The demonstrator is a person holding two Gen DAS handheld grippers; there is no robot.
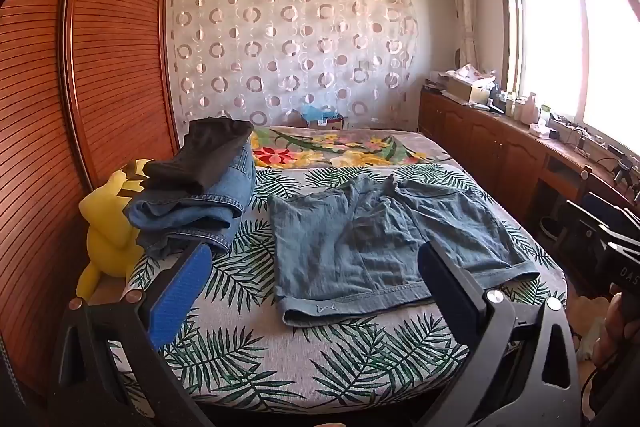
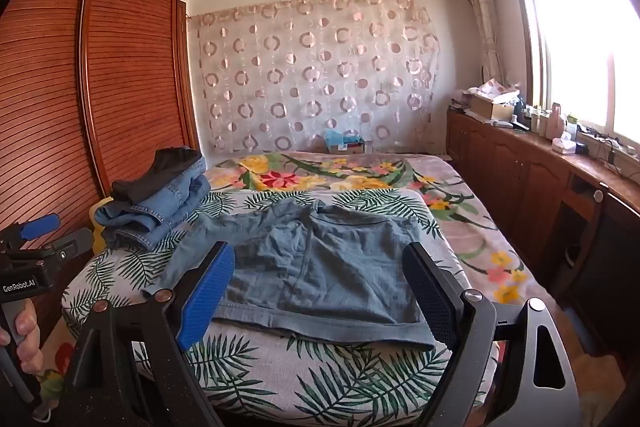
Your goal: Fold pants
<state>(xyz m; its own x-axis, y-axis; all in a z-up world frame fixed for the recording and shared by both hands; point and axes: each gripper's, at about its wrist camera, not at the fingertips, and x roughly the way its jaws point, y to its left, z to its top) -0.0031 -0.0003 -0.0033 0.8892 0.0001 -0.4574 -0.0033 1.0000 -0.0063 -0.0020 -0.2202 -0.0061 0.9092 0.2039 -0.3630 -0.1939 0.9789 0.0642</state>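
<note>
A pair of light blue denim shorts [image 1: 372,247] lies spread flat on the leaf-print bed cover [image 1: 304,363], legs toward me. It also shows in the right wrist view [image 2: 320,267]. My left gripper [image 1: 316,267] is open and empty, above the near edge of the bed in front of the shorts' hems. My right gripper [image 2: 320,275] is open and empty, held before the right leg's hem. The left gripper also shows at the left edge of the right wrist view [image 2: 32,251], held by a hand.
A stack of folded jeans with a black garment on top [image 1: 200,187] sits at the bed's left, beside a yellow plush toy [image 1: 108,223]. A wooden wardrobe [image 1: 60,107] stands left. A low cabinet [image 1: 500,155] with clutter runs along the right under the window.
</note>
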